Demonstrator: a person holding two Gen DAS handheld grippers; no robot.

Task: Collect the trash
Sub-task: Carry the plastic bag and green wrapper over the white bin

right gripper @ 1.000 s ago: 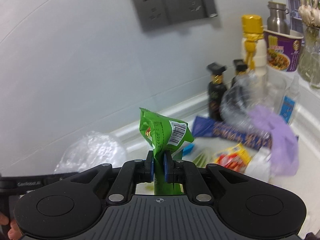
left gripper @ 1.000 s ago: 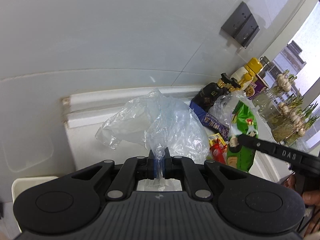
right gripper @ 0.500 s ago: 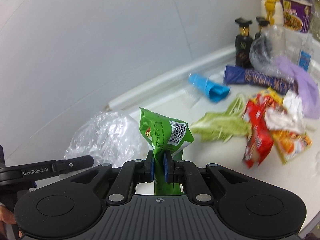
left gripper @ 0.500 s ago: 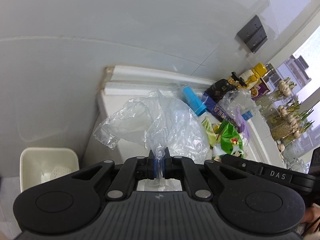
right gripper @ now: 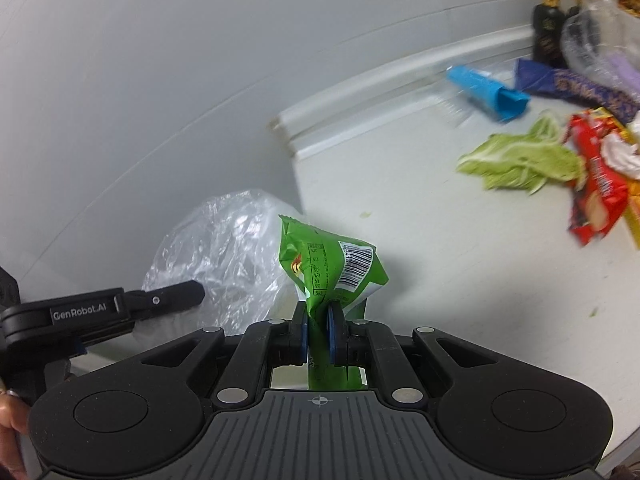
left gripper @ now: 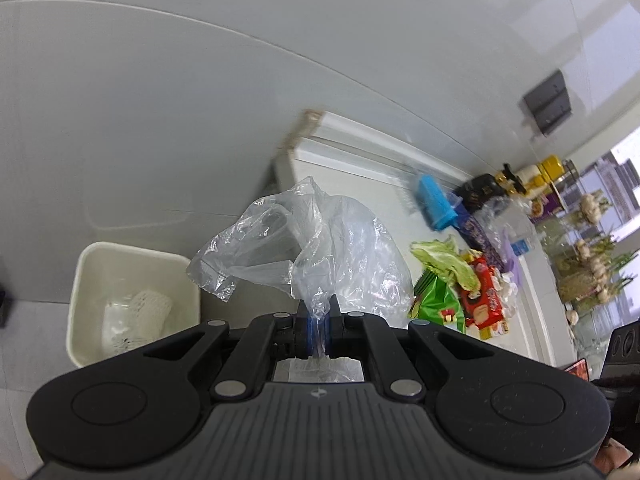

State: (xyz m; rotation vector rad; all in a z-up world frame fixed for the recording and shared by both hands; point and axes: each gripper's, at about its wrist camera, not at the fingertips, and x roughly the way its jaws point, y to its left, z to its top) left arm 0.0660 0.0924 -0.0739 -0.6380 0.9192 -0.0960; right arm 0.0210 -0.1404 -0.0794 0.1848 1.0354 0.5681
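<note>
My left gripper point(left gripper: 318, 312) is shut on a crumpled clear plastic bag point(left gripper: 320, 248), held off the counter's left end, above and right of a white trash bin point(left gripper: 96, 264) on the floor. The bag point(right gripper: 224, 248) and left gripper point(right gripper: 176, 296) also show in the right wrist view. My right gripper point(right gripper: 318, 320) is shut on a green snack packet point(right gripper: 328, 268), held over the counter's left end beside the plastic bag. The packet also shows in the left wrist view point(left gripper: 438, 304).
On the white counter point(right gripper: 440, 240) lie a cabbage leaf point(right gripper: 520, 160), red snack wrapper point(right gripper: 596, 192), blue wrapper point(right gripper: 486, 90), dark blue packet point(right gripper: 576, 84) and a clear bag over purple plastic point(right gripper: 600, 36). Dark bottles point(right gripper: 548, 16) stand by the wall. The bin holds white crumpled trash point(left gripper: 136, 316).
Both grippers have moved left with their loads, away from the trash pile toward the counter's left end. The trash bin has come fully into the left wrist view.
</note>
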